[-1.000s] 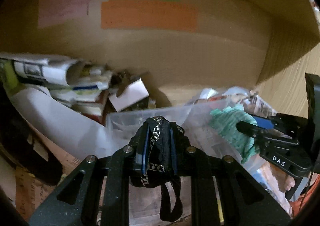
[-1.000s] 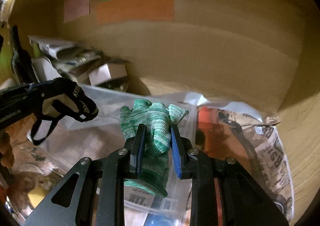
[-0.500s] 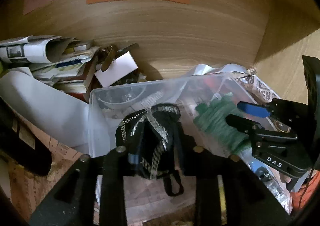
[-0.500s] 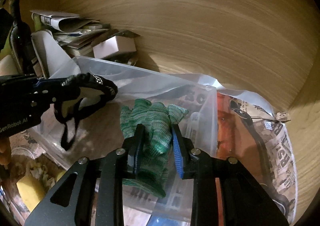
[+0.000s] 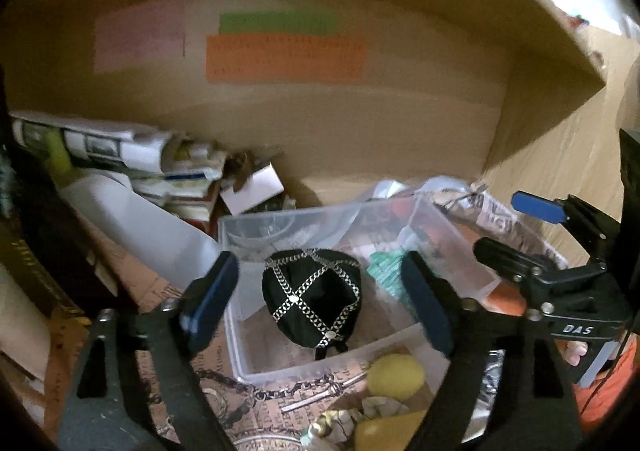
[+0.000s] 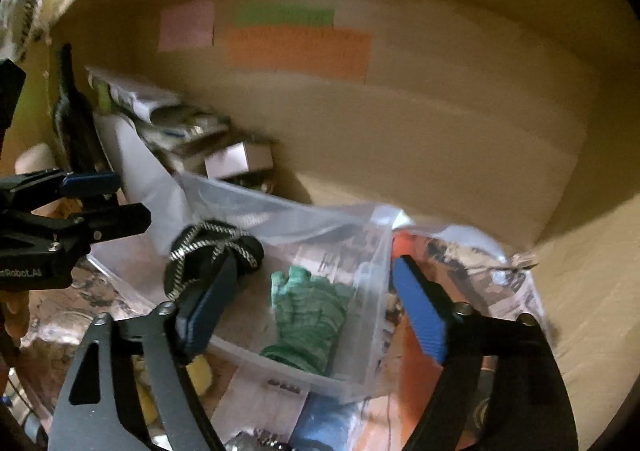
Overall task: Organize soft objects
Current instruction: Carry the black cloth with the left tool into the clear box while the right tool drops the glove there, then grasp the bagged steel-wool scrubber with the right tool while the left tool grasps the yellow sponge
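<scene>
Left wrist view: left claw [image 5: 320,303] spread wide, holding nothing. Straight ahead between its fingers, the black pouch [image 5: 312,301] with silver chain lies on the floor of the clear bin [image 5: 280,369]. Green glove [image 5: 386,277] just past the right-hand finger, same bin, beside the pouch; cannot tell if they touch. Right claw [image 5: 516,227] off to the right, above the bin's right wall.

Right wrist view: right claw [image 6: 316,305] also spread, empty. Glove [image 6: 308,317] lies flat dead ahead between the fingers, inside the bin [image 6: 360,383]. Pouch [image 6: 212,251] ahead-left, partly behind the left-hand finger. Left claw [image 6: 116,203] far left.

Both soft items look deposited. Risks, as judgement:
- Bin is light plastic; a finger catching its rim on the way out could tip or drag it, spilling both.
- Pouch's strap and chain could snag a fingertip and lift out again.
- Claws sit near each other; crossing paths could knock them together.
- Clutter below the left claw, chain [image 5: 256,393] and yellow lump [image 5: 394,377], may be disturbed by a low pass.
</scene>
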`<state>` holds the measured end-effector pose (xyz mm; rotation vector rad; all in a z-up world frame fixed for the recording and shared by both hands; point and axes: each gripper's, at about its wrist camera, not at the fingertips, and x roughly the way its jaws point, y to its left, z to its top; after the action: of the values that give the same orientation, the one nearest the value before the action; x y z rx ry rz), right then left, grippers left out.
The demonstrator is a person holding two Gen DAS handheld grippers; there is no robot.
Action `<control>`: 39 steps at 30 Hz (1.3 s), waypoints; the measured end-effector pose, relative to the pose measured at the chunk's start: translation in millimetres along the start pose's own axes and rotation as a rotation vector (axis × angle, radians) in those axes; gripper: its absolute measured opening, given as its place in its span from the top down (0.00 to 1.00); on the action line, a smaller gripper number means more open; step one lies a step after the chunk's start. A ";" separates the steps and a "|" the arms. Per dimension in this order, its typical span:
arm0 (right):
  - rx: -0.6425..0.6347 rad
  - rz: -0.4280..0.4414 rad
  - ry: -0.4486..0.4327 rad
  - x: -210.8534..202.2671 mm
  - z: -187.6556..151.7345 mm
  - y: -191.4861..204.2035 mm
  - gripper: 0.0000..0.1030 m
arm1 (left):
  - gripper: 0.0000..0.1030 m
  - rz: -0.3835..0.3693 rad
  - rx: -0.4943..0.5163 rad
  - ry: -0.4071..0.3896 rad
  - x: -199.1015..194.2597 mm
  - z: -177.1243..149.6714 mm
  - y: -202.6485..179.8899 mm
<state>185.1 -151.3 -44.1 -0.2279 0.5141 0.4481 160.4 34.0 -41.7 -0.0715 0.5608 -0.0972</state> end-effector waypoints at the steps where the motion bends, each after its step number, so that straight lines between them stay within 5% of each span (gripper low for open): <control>1: 0.002 0.000 -0.015 -5.8 0.8 -0.5 0.17 | 0.06 0.006 0.002 -0.017 -7.2 0.1 -1.3; 6: 0.010 -0.004 -0.079 -38.9 -3.5 -1.2 0.10 | 0.00 0.026 0.019 -0.070 -33.4 -4.9 -6.7; 13: 0.023 -0.025 -0.092 -63.6 -27.1 2.1 0.08 | 0.00 0.013 0.008 -0.013 -38.7 -28.9 -11.9; 30: 0.155 -0.014 0.164 -46.9 -114.1 2.1 0.09 | 0.00 -0.036 0.014 0.170 -12.0 -101.0 -31.6; 39: 0.168 0.062 0.225 -42.6 -129.2 9.3 0.40 | 0.01 -0.063 0.056 0.171 -4.8 -109.9 -49.3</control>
<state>93.1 -199.5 -132.5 -0.1007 0.7773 0.4389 94.1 -19.0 -127.4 -0.0266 0.7262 -0.1817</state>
